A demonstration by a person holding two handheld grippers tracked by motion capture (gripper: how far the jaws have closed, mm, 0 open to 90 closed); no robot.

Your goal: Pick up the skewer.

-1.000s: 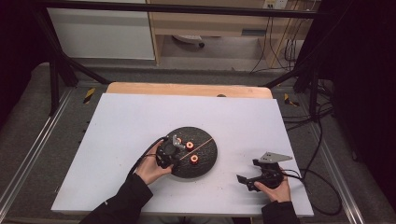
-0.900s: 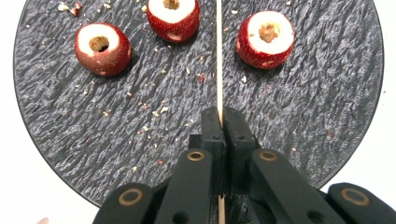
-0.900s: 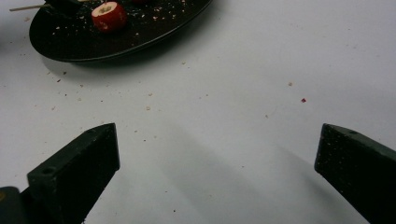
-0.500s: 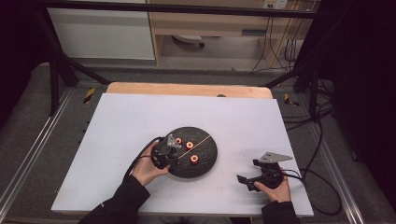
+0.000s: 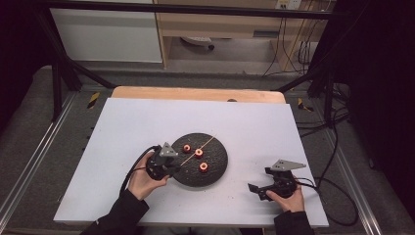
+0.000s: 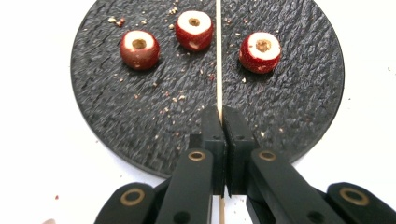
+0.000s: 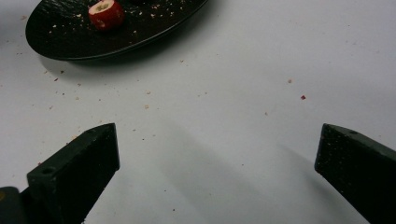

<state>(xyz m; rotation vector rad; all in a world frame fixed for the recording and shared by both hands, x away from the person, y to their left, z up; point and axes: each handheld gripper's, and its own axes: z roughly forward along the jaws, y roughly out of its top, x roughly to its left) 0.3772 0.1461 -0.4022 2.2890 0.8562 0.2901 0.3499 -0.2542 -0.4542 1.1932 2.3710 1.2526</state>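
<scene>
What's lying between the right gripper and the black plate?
Bare white table with a few scattered crumbs, seen in the right gripper view between the right gripper and the black plate.

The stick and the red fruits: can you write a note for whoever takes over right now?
Left gripper: shut on the stick, which points out over the plate.
Right gripper: open, holding nothing, by the table beside the plate.
Three cored red fruits sit on the plate, none on the stick.
Done: stick gripped.
Left: probably threading the fruits onto it; the right gripper could steady each one.
</scene>
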